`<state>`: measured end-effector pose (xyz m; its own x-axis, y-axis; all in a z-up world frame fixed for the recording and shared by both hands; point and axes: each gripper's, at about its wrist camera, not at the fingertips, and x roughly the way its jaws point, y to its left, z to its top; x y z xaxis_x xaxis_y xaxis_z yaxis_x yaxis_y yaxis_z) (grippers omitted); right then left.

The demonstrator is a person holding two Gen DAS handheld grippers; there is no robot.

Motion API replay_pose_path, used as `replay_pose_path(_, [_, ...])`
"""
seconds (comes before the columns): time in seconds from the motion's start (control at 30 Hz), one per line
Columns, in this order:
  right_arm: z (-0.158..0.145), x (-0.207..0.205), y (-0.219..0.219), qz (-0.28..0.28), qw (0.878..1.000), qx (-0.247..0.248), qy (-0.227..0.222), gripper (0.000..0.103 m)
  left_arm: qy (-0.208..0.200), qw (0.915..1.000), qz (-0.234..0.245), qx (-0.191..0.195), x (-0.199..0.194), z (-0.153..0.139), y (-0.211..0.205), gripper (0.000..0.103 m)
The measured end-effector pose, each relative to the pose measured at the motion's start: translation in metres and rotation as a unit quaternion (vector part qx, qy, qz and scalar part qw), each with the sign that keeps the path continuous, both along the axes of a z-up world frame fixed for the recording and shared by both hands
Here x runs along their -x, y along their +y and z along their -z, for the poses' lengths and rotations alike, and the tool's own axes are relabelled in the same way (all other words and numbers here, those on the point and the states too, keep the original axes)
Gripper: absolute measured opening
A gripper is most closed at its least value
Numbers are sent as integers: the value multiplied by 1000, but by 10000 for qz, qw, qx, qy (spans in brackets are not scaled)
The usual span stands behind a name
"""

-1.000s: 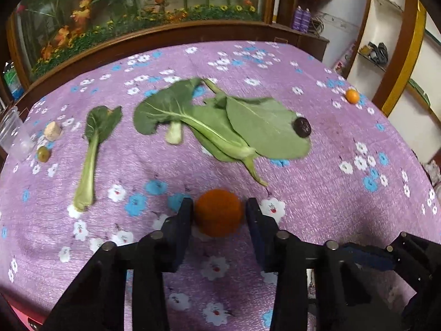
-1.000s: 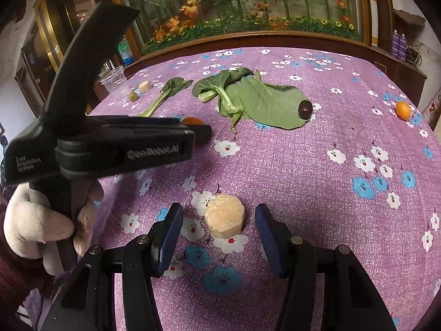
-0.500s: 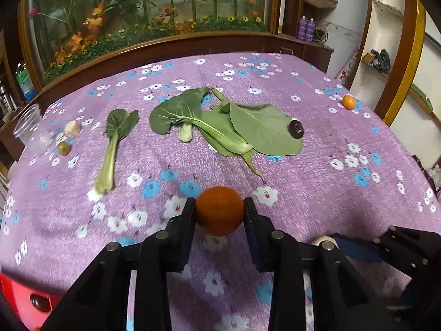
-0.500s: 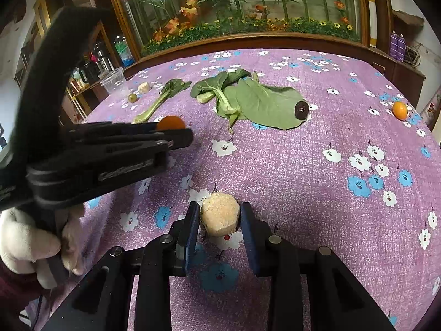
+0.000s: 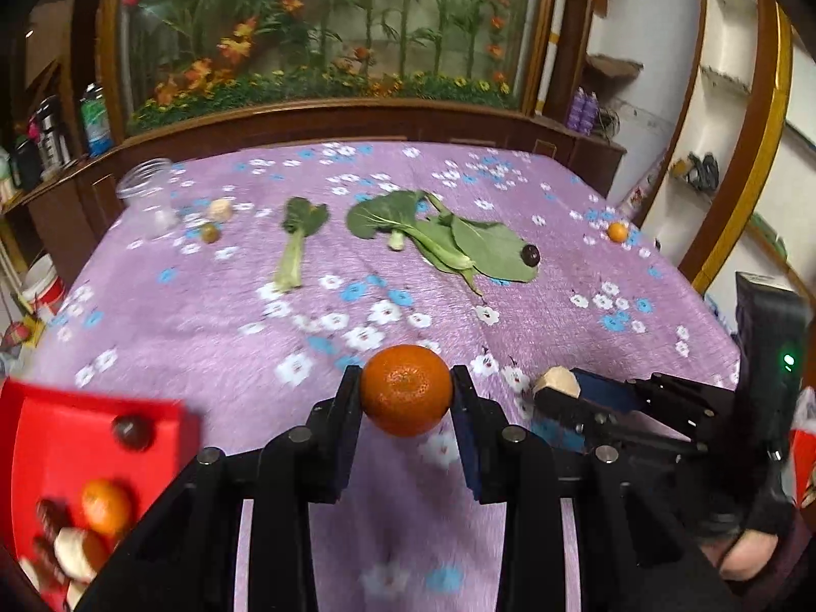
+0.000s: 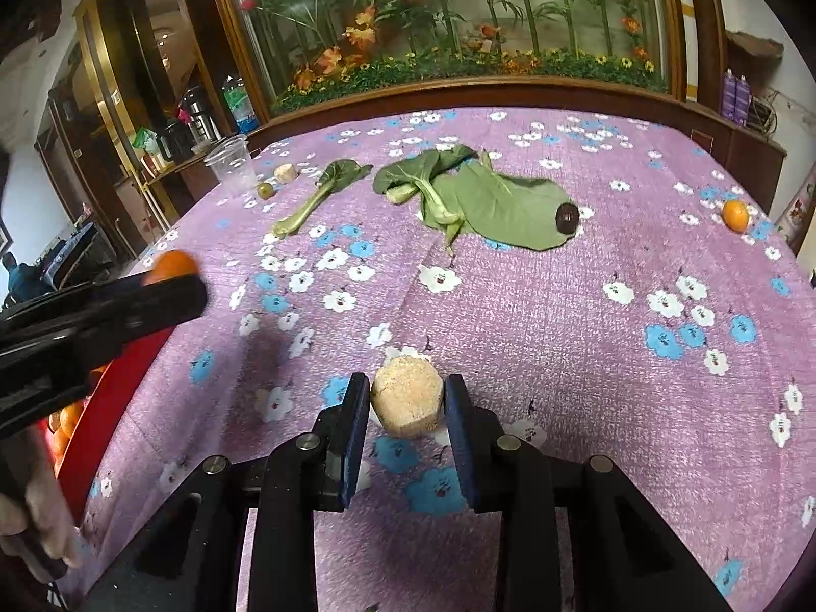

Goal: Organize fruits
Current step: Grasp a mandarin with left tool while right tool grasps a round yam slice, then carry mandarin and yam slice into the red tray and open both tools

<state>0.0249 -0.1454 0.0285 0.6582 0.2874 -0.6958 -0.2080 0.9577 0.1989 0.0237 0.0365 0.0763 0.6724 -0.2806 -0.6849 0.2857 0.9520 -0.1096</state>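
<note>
My left gripper is shut on a round orange, held above the purple flowered cloth. A red tray at the lower left holds another orange, a dark fruit and pale pieces. My right gripper is shut on a beige peeled chunk just above the cloth. In the right wrist view the left gripper shows at the left edge with the orange, over the red tray.
Leafy greens lie mid-table with a dark fruit on one leaf. A small orange sits far right. A clear cup, a small green fruit and a beige piece stand far left.
The left gripper lifted the orange off the cloth and pulled back to the left, bringing the red tray into view. The right gripper's jaws closed on the beige chunk.
</note>
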Motion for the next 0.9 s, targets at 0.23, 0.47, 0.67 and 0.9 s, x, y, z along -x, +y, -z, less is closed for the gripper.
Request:
replay_pose_path(0.23, [-26, 28, 17, -140, 9997, -88, -160, 33, -185, 9976, -514, 419, 43, -23, 49, 33])
replay_pose_path(0.47, [-48, 52, 50, -453, 9985, -112, -301, 33, -287, 9929, -980, 609, 83, -33, 93, 33])
replay_pose_path(0.67, [-62, 70, 103, -943, 9946, -47, -432, 33, -385, 9863, -1488, 600, 108, -34, 134, 33])
replay_pose_path(0.9, [-65, 81, 165, -1524, 9872, 56, -466, 33, -450, 9782, -1979, 444, 123, -24, 173, 33])
